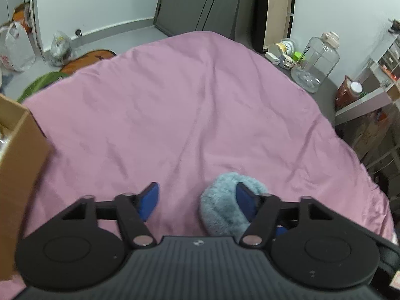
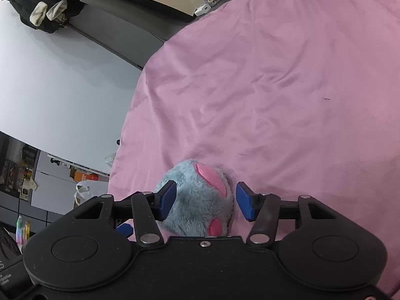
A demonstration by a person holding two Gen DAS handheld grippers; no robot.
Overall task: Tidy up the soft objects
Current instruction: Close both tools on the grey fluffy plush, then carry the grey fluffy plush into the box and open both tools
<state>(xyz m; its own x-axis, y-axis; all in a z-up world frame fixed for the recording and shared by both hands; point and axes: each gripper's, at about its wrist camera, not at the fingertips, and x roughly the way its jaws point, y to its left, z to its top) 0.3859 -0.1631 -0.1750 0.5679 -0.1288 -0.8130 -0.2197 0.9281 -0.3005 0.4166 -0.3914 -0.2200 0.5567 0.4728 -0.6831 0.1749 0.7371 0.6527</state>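
Observation:
A fluffy blue-grey plush toy (image 1: 222, 207) with pink patches (image 2: 212, 180) lies on the pink bedsheet (image 1: 187, 112), close under both cameras. My left gripper (image 1: 197, 195) stands open. Its right pad (image 1: 246, 201) is sunk into the fur, while its left pad (image 1: 150, 200) stands well clear over bare sheet. My right gripper (image 2: 206, 196) straddles the same toy. Its left pad (image 2: 168, 200) touches the fur and its right pad (image 2: 243, 203) sits just off the toy's edge, so the jaws are not pressing. The toy's underside is hidden.
A cardboard box (image 1: 17, 165) stands at the left edge of the bed. A big clear jar (image 1: 315, 62), small bottles and shelves (image 1: 370, 105) crowd the right side. Plastic bags (image 1: 15, 47) lie on the floor. Dark clothes (image 2: 42, 2) are piled beyond a white surface (image 2: 62, 87).

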